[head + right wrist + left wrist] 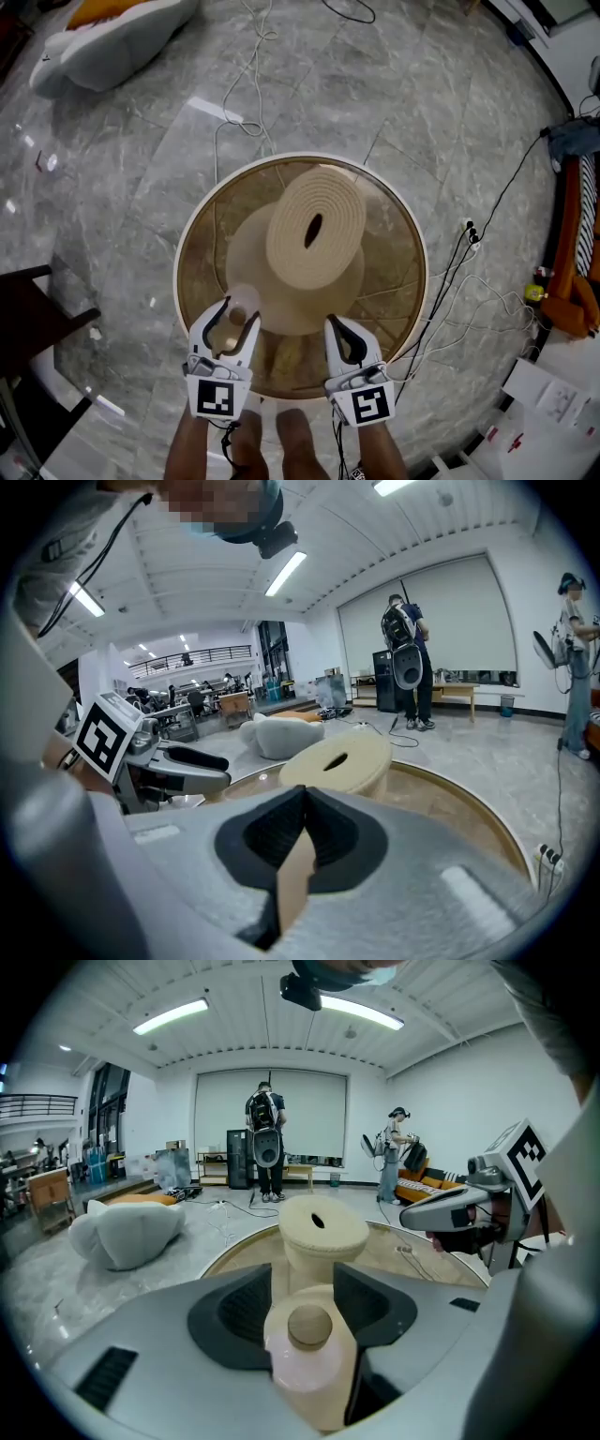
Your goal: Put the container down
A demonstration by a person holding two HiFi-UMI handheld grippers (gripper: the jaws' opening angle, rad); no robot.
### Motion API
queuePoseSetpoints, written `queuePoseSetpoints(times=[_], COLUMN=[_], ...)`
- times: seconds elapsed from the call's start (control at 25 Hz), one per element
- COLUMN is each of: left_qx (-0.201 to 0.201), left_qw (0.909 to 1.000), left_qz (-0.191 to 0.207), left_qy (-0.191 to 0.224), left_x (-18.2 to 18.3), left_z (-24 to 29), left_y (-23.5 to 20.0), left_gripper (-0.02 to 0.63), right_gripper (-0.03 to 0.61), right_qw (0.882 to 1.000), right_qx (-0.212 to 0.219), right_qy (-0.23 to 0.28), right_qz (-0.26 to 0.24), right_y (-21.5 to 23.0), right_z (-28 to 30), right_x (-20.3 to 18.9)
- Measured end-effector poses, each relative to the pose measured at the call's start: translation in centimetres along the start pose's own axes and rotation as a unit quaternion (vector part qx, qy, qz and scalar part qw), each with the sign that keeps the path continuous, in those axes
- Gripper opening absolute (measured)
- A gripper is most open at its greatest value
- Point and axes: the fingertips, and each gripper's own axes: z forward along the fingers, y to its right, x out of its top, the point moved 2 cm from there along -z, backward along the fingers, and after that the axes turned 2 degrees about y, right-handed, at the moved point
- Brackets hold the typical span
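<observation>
The set-down looks finished: the small pale lidded container (309,1372) stands at seven o'clock on the round glass table (413,281), loose between the left gripper's (240,319) wide-open jaws, while the right gripper (302,808) is pinched shut, so the left must next back away without tipping it.

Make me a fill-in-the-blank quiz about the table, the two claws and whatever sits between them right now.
1. The small pink container with the round cap sits between the jaws of the ____ claw.
2. The right claw has its jaws ____.
3. The woven beige basket has a dark ____ in its top.
4. The glass table is ____ in shape.
Missing words: left; shut; slot; round.
</observation>
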Motion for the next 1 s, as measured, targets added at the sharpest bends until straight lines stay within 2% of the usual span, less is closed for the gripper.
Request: queuePoseSetpoints(times=[0.16,0.48,0.64,0.72,0.84,1.0], left_qx=[0.005,0.010,0.005,0.008,0.020,0.019], left_qw=[0.9997,0.9983,0.9959,0.9950,0.9953,0.9919], left_qz=[0.014,0.014,0.057,0.066,0.043,0.071], left_qy=[0.018,0.056,0.069,0.074,0.085,0.104], left_x=[3.8,13.1,17.7,20.3,24.6,29.5], left_z=[-1.4,-6.5,-10.0,-11.9,-15.3,-19.9], left_y=[-0.5,-1.6,-2.1,-2.1,-1.7,-1.3], left_gripper=[0.219,0.219,0.213,0.194,0.144,0.092], right_gripper=[0.002,0.002,0.002,0.002,0.002,0.002], right_qw=[1.000,0.999,0.997,0.996,0.995,0.991], right_qx=[0.001,-0.014,-0.028,-0.033,-0.039,-0.047], right_qy=[0.012,0.038,0.070,0.076,0.085,0.119], right_qz=[-0.009,-0.017,-0.031,-0.035,-0.043,-0.049], right_y=[-0.5,-1.4,-1.3,-1.4,-2.3,-3.9], right_z=[-0.9,-4.7,-6.9,-8.1,-10.3,-13.6], right_x=[3.4,12.2,17.5,20.2,24.4,31.0])
